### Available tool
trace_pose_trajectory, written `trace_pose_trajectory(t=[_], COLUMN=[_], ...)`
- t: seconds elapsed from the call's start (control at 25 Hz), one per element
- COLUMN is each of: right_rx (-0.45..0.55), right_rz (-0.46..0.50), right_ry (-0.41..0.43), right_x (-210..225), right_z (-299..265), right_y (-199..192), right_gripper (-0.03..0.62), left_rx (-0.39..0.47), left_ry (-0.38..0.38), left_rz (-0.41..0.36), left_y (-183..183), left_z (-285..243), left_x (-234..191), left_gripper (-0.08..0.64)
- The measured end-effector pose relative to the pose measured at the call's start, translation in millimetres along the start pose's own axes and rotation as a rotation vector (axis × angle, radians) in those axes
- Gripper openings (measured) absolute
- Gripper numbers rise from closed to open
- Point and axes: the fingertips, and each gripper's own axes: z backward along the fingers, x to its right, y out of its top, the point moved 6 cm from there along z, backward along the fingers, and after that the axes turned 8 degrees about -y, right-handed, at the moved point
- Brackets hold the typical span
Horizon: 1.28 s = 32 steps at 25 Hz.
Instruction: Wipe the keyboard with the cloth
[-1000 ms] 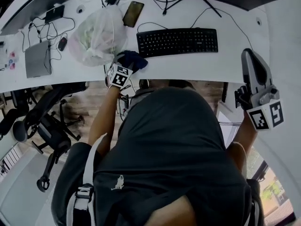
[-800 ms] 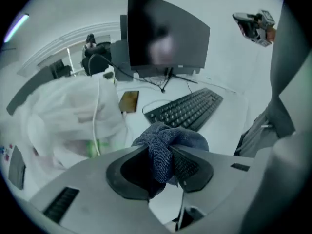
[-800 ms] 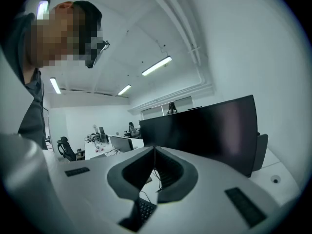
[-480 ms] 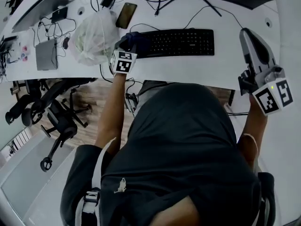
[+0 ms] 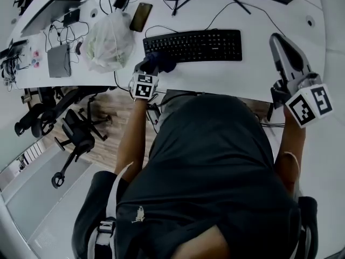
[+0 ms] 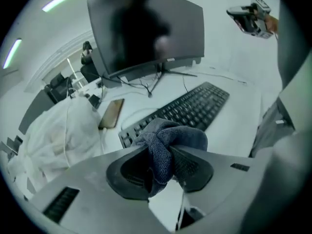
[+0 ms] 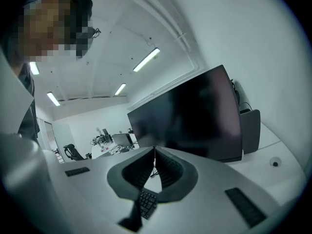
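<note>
A black keyboard (image 5: 194, 45) lies across the white desk (image 5: 215, 74) in front of the monitor. My left gripper (image 5: 153, 63) is shut on a bunched dark blue cloth (image 5: 160, 60) and holds it at the keyboard's front left corner. In the left gripper view the cloth (image 6: 168, 140) bulges up between the pads, with the keyboard (image 6: 195, 108) just beyond. My right gripper (image 5: 278, 41) hovers off the keyboard's right end, over the desk's right side. Its jaws are shut and empty (image 7: 154, 152), pointing at the monitor.
A white plastic bag (image 5: 110, 42) sits left of the keyboard, with a phone (image 5: 140, 16) behind it. Further left are cables, a laptop (image 5: 48, 12) and a small grey box (image 5: 58, 60). The dark monitor (image 6: 146, 28) stands behind the keyboard. Office chairs (image 5: 70, 134) stand below the desk edge.
My left gripper has carried the cloth from the desk's front edge up to the keyboard's left end. My right gripper has shifted a little at the right and stays shut.
</note>
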Motion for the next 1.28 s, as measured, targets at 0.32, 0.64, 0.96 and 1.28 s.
trace_pose_trajectory(t=[0.32, 0.64, 0.96, 1.28], right_rx=[-0.33, -0.062, -0.018, -0.129], right_rz=[-0.233, -0.544, -0.615, -0.352], right_ry=[-0.181, -0.198, -0.301, -0.363], right_x=[95.9, 157.8, 180.6, 161.7], right_z=[-10.2, 47.1, 30.6, 19.2], right_y=[-187.3, -262.0, -284.9, -289.3], right_gripper=[0.011, 0.011, 0.011, 0.009], left_rx=[-0.016, 0.012, 0.011, -0.036], left_ry=[-0.034, -0.091, -0.018, -0.155], left_rz=[-0.008, -0.02, -0.068, -0.096], left_y=[33.8, 16.9, 68.4, 5.3], left_z=[-43.6, -17.2, -59.3, -25.2], left_x=[-9.8, 27.3, -11.8, 62.9], left_gripper=[0.114, 0.11, 0.11, 0.109])
